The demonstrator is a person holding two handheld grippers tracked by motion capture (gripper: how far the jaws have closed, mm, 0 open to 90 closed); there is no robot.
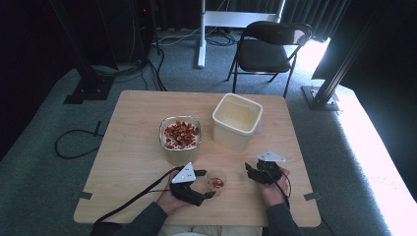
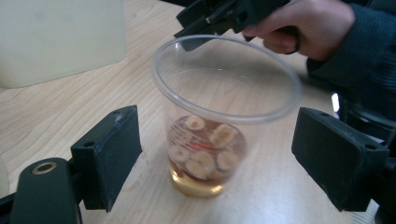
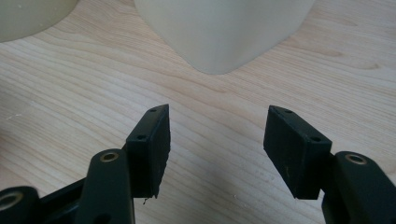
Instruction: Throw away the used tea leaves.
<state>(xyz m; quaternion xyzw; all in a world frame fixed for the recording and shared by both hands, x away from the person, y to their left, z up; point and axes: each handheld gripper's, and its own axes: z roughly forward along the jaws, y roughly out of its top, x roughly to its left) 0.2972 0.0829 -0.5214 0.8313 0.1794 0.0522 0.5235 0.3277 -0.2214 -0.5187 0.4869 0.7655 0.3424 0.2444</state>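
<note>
A clear plastic cup [image 1: 216, 182] stands upright near the table's front edge, with round sliced pieces in a little amber liquid at its bottom [image 2: 205, 149]. My left gripper [image 1: 206, 184] is open around it. In the left gripper view the cup sits between the jaws with a gap on each side, and the pads [image 2: 112, 149] do not touch it. My right gripper [image 1: 253, 172] hovers just to the right of the cup, open and with nothing in it [image 3: 217, 135]. It also appears beyond the cup's rim as the right gripper [image 2: 219, 16], held in a hand.
A bowl of reddish-brown pieces [image 1: 180, 133] and a white square tub [image 1: 237, 120] stand mid-table behind the cup. The tub [image 3: 224, 32] is straight ahead of the right jaws. A black folding chair [image 1: 268, 49] stands beyond the wooden table [image 1: 133, 162].
</note>
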